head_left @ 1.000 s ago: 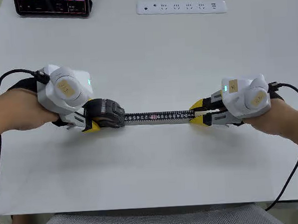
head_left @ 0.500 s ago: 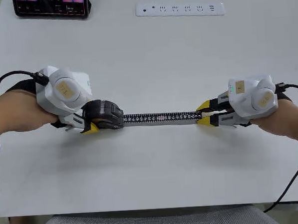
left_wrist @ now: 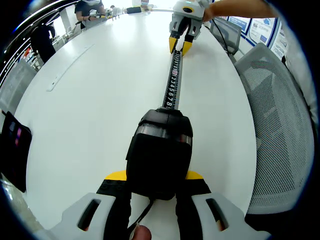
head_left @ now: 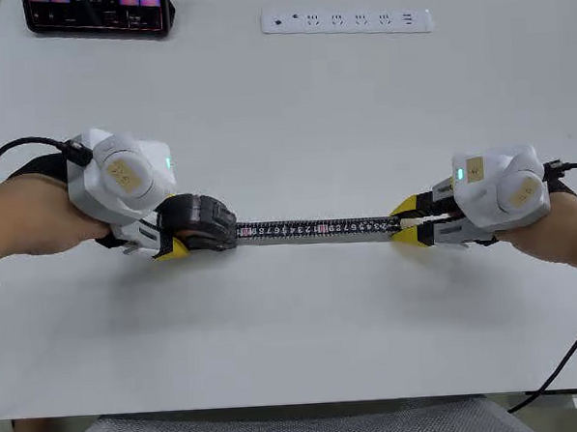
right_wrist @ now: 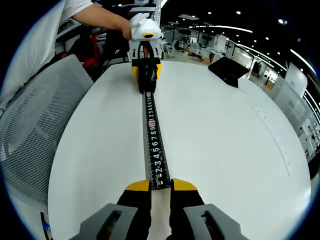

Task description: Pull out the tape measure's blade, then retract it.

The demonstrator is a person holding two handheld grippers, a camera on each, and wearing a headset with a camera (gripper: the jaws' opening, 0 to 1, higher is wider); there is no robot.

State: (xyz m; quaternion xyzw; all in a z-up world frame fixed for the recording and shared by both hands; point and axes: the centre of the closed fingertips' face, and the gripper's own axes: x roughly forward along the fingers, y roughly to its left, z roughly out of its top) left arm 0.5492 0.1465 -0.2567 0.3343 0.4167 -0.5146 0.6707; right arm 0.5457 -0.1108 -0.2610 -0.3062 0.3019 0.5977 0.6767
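A black tape measure case (head_left: 200, 222) rests on the white table (head_left: 283, 110) at the left, with my left gripper (head_left: 172, 239) shut around it; the case (left_wrist: 160, 152) sits between that gripper's yellow-tipped jaws. A black blade with white numbers (head_left: 313, 228) runs straight right from the case, low over the table. My right gripper (head_left: 406, 223) is shut on the blade's end. In the right gripper view the blade (right_wrist: 153, 145) runs away to the case (right_wrist: 145, 74), its end pinched at my right gripper (right_wrist: 160, 185). The far gripper (left_wrist: 181, 44) holds the blade (left_wrist: 173, 82) in the left gripper view.
A white power strip (head_left: 347, 20) lies at the table's far side. A dark tablet (head_left: 95, 11) sits at the far left corner. Cables trail from both grippers off the table's sides. A grey mesh chair back (head_left: 280, 427) is at the near edge.
My right gripper has moved to the right with the blade's end, so more blade is out of the case. The left gripper and case have stayed put.
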